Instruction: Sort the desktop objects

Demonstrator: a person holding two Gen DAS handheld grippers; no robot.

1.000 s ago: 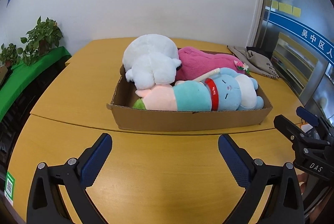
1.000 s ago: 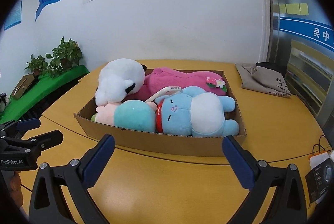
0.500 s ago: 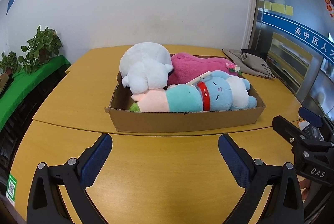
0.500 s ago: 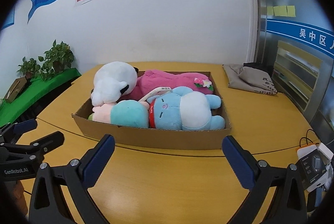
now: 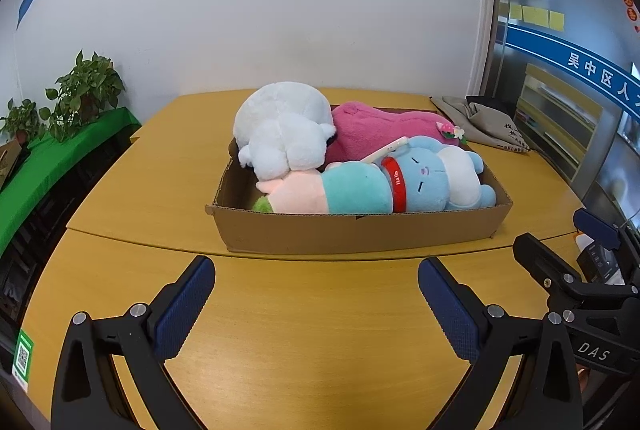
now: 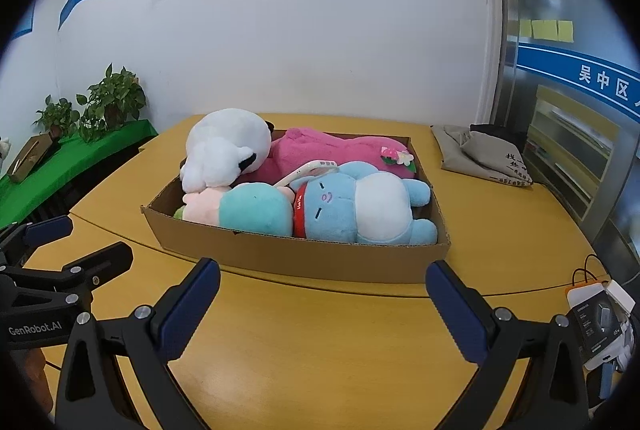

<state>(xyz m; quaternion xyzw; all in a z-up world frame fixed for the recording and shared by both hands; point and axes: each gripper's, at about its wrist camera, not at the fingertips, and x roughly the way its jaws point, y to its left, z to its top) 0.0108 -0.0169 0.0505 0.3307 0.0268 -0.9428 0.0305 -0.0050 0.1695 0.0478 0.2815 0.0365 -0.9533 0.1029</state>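
Note:
A shallow cardboard box (image 5: pixel 352 232) (image 6: pixel 304 258) stands on the yellow table. In it lie a white plush (image 5: pixel 284 133) (image 6: pixel 226 149), a pink plush (image 5: pixel 384 125) (image 6: pixel 340 149), a blue plush with a red collar (image 5: pixel 432 177) (image 6: pixel 352 205), and a teal-and-pink plush (image 5: pixel 336 189) (image 6: pixel 248 207). A white phone (image 5: pixel 386 149) (image 6: pixel 310 169) rests on the plushes. My left gripper (image 5: pixel 316 300) is open and empty, in front of the box. My right gripper (image 6: pixel 322 304) is open and empty, also in front of the box.
A grey cloth bag (image 5: pixel 486 125) (image 6: pixel 484 155) lies on the table right of the box. A black-and-white packet (image 6: pixel 600 322) with cables sits at the right edge. Potted plants (image 5: pixel 84 89) stand on a green shelf left of the table. A white wall is behind.
Both grippers have drawn back and risen a little, so the box looks smaller and farther. Both stay open and empty. Nothing in the box has moved.

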